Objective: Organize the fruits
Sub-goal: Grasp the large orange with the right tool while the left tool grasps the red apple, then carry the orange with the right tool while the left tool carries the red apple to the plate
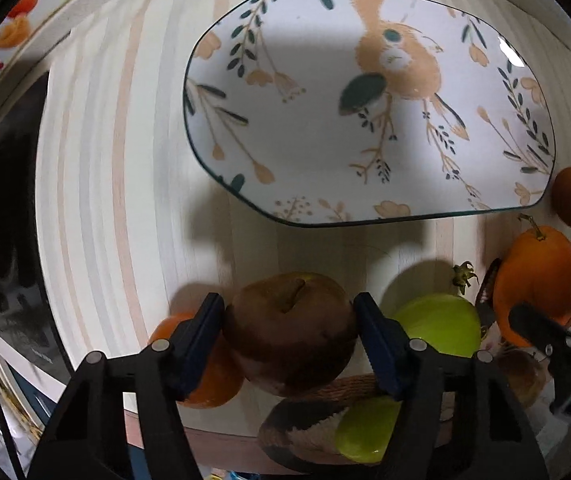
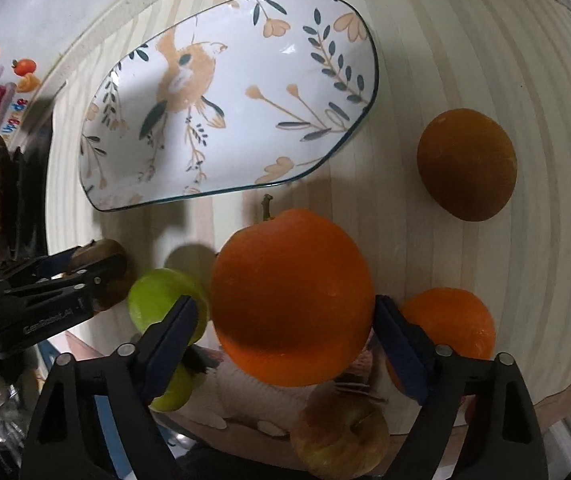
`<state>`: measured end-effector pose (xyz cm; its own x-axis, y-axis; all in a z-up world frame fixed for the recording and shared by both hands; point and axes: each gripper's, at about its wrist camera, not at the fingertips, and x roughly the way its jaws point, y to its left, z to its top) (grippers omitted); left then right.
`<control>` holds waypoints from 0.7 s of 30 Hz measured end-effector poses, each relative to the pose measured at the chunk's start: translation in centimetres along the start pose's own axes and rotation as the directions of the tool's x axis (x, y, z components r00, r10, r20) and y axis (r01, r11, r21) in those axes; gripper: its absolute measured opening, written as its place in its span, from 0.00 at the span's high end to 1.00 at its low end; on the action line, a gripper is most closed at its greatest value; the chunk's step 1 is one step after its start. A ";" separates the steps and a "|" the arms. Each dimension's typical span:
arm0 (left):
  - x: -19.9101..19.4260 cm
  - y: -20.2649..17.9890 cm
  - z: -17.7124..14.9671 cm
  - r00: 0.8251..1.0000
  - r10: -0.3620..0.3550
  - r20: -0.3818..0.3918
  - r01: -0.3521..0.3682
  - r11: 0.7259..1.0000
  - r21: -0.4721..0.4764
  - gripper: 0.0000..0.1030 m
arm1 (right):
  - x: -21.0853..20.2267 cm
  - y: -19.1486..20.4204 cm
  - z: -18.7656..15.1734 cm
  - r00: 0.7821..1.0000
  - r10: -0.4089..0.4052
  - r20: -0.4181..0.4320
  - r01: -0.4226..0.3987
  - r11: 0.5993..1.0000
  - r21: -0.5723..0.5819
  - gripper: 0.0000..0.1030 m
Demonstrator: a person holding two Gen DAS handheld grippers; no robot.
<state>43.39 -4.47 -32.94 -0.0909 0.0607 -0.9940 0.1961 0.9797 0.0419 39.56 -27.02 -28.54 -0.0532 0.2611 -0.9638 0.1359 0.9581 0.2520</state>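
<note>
In the left wrist view my left gripper (image 1: 289, 300) is shut on a brown apple (image 1: 289, 344), one pad against each side. My right gripper (image 2: 285, 304) stands open around a big stemmed orange (image 2: 289, 296); the right-hand pad is at its skin and a narrow gap shows at the left-hand pad. The oval plate (image 1: 325, 140) painted with a bird lies just beyond both, with nothing on it. The right wrist view shows the same plate (image 2: 245, 140) and the left gripper (image 2: 85, 276) low on the left.
A green fruit (image 2: 161, 300) lies between the two grippers, and a second one (image 1: 365, 428) sits by a woven thing (image 1: 305, 420). Also nearby are a dark orange fruit (image 2: 467, 164), a small orange (image 2: 449, 324), another orange (image 1: 213, 380) and an apple (image 2: 337, 440). The striped table's edge (image 2: 565, 392) runs close behind.
</note>
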 end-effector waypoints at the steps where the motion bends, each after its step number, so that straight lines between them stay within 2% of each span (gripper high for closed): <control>1: -0.1 0.1 -0.1 1.000 0.003 0.007 -0.003 1.000 0.004 0.37 | 0.1 0.2 0.1 1.000 -0.019 0.000 0.019 1.000 -0.009 0.20; 5: -0.4 0.0 -0.4 1.000 0.029 -0.003 -0.029 0.999 0.031 0.37 | 0.5 0.5 0.5 1.000 -0.016 -0.005 0.016 1.000 -0.010 0.20; 7: -0.1 0.5 -0.4 1.000 0.008 -0.022 -0.008 1.000 0.015 0.36 | 0.8 0.5 0.6 1.000 -0.008 -0.022 0.008 1.000 -0.007 0.20; 11: -0.6 2.1 -0.7 1.000 -0.023 -0.001 0.023 0.999 -0.037 0.37 | 2.4 0.8 1.1 0.998 0.023 -0.066 -0.022 1.000 0.015 0.21; 17: -1.8 4.3 -1.4 0.999 -0.019 0.043 0.022 0.998 -0.065 0.37 | 2.4 1.6 0.6 0.999 0.002 -0.034 -0.002 1.000 -0.004 0.22; 21: -3.6 4.0 -1.4 0.998 -0.019 0.065 0.023 0.998 -0.064 0.37 | 2.8 2.8 0.2 1.000 -0.024 -0.013 0.024 0.999 -0.028 0.23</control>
<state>43.13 -0.46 -29.02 -0.0308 0.0297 -0.9991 0.1307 0.9911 0.0254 39.97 -23.61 -30.55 -0.0690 0.2390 -0.9686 0.1067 0.9671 0.2311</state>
